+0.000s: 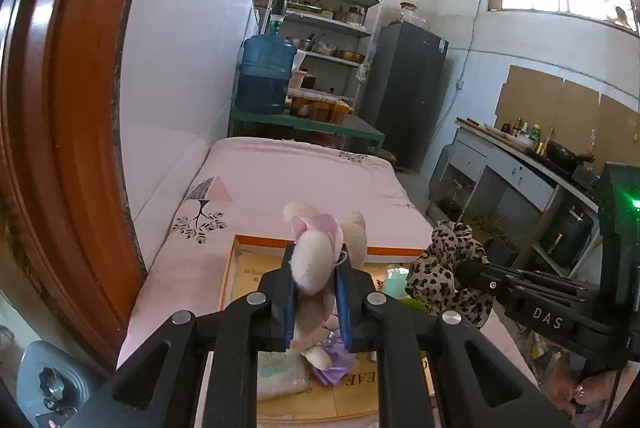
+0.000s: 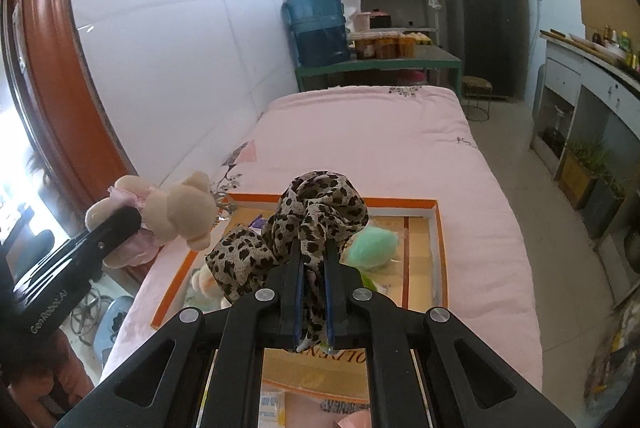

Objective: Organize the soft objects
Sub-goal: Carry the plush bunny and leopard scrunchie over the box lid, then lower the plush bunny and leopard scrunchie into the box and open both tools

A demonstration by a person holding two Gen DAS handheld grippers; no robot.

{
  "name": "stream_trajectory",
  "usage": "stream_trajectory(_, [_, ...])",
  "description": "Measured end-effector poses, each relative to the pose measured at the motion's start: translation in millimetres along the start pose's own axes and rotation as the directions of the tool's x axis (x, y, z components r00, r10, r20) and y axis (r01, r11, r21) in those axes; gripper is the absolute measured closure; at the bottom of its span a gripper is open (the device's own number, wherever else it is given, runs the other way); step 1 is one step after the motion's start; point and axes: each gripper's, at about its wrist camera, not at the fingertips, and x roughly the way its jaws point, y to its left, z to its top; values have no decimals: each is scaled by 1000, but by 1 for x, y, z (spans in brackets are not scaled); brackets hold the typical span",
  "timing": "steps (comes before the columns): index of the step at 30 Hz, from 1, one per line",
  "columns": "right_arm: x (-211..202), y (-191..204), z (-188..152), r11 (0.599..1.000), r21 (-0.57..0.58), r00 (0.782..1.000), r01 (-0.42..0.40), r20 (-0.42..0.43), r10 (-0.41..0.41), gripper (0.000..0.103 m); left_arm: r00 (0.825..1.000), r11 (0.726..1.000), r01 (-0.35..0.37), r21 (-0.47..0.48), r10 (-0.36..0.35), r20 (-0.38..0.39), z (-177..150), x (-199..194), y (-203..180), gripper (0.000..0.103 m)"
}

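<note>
My left gripper (image 1: 316, 280) is shut on a cream plush bear (image 1: 320, 260) with a pink bow and holds it above the orange-rimmed cardboard box (image 1: 256, 240). The bear also shows in the right wrist view (image 2: 176, 208), left of the box (image 2: 400, 205). My right gripper (image 2: 314, 268) is shut on a leopard-print scarf (image 2: 320, 216) and holds it over the box. The scarf also shows in the left wrist view (image 1: 448, 268). A mint-green soft thing (image 2: 374, 244) and a small plush toy (image 2: 204, 284) lie in the box.
The box sits on a bed with a pink quilt (image 2: 380, 132) along a white wall. At its far end stand a green table with a blue water jug (image 2: 320, 24), shelves and a dark fridge (image 2: 476, 12). A counter (image 2: 588, 68) is at the right.
</note>
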Motion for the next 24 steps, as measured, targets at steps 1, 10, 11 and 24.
stream_trajectory(1, [2,0,2,1000,-1,1000,1,-1,-1,95,1000,1000,-1,0,1,-5,0,3,0,86])
stream_trajectory(10, [26,-8,11,1000,8,1000,5,-17,-5,95,999,1000,-21,-17,21,-28,3,25,7,86])
stream_trajectory(11, [30,-9,11,1000,9,1000,4,-21,-4,95,999,999,-25,-21,25,-31,4,28,9,86])
stream_trajectory(24, [69,-7,20,1000,9,998,9,-56,-9,94,998,997,-55,-45,53,-47,6,49,23,86])
